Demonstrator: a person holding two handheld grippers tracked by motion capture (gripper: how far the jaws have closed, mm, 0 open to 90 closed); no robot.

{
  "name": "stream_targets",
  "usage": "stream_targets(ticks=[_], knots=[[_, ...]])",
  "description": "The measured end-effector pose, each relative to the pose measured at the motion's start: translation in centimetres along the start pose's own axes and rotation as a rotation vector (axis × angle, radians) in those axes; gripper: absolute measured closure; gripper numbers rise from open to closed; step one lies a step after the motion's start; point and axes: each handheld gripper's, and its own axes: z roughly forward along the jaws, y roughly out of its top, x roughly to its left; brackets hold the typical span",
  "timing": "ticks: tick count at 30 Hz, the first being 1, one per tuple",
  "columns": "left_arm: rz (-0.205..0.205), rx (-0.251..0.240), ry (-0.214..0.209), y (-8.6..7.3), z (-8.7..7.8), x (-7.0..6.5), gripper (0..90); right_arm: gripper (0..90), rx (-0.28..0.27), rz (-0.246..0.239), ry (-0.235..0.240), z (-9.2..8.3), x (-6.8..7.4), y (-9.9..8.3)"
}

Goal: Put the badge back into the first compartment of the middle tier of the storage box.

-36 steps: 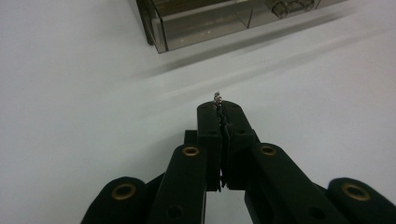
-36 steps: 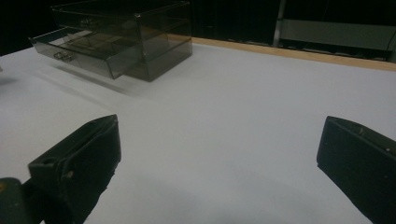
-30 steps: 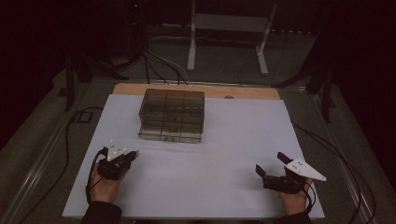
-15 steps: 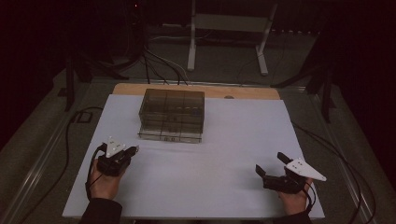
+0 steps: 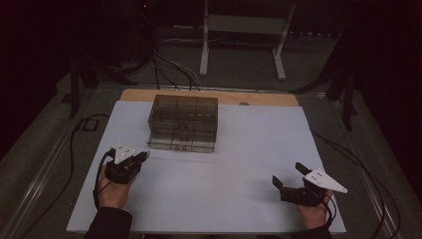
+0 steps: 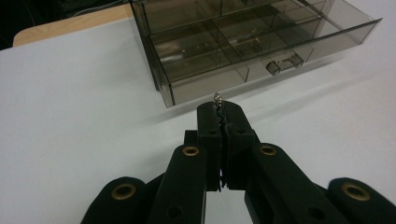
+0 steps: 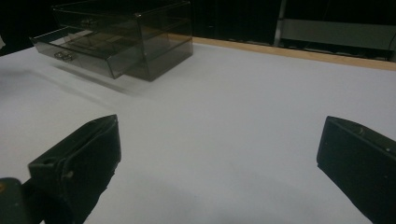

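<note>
Left gripper [image 6: 219, 109], jaws pinched together on a tiny metal screw [image 6: 217, 98], sits just in front of the smoky drawer box [image 5: 184, 122] with its bottom drawer [image 6: 261, 60] pulled out, while the right gripper [image 5: 290, 176] rests well off to the box's right, jaws wide apart and empty.

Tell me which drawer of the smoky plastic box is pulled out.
The bottom drawer, the one with the small clear handle; it juts toward the left tongs, while the upper drawer sits flush.
</note>
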Motion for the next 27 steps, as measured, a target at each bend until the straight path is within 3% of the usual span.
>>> stream_targets(ticks=[27], knots=[[0.012,-0.034,0.022,2.0,0.4,0.7,89.0,0.0,0.002,0.000,-0.001,0.0,0.0,0.0]])
